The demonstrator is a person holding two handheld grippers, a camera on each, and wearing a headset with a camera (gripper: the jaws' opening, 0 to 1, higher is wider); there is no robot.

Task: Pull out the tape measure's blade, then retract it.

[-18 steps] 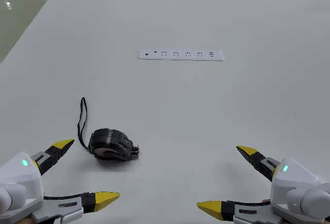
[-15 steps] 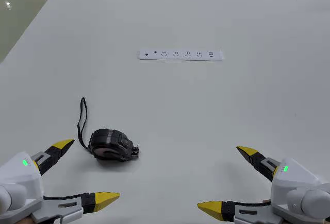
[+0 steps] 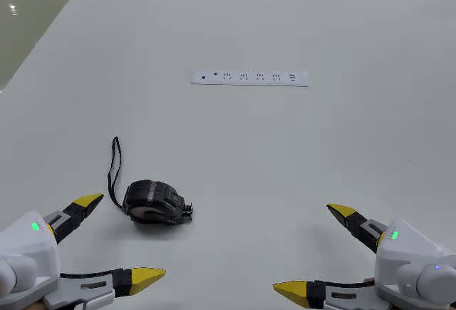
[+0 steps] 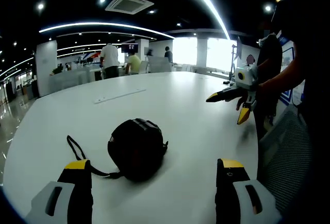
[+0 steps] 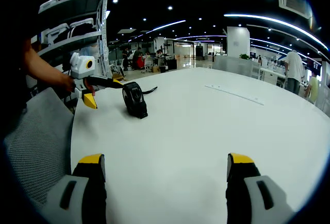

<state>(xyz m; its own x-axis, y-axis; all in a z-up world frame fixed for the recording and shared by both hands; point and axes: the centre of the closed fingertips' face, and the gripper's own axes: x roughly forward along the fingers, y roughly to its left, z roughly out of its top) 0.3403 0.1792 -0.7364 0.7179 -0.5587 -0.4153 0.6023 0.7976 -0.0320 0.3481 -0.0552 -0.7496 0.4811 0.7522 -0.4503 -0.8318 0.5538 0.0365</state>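
A black tape measure lies on the white table, blade wound in, its black wrist strap trailing away from me. My left gripper stands open just left of and nearer than the tape measure, not touching it. In the left gripper view the tape measure sits a little ahead between the yellow-tipped fingers. My right gripper is open at the front right, well apart from the tape measure, with nothing between its fingers.
A white power strip lies flat across the middle of the table, beyond the tape measure. The table's left edge borders a shiny floor. People stand at far benches in the background.
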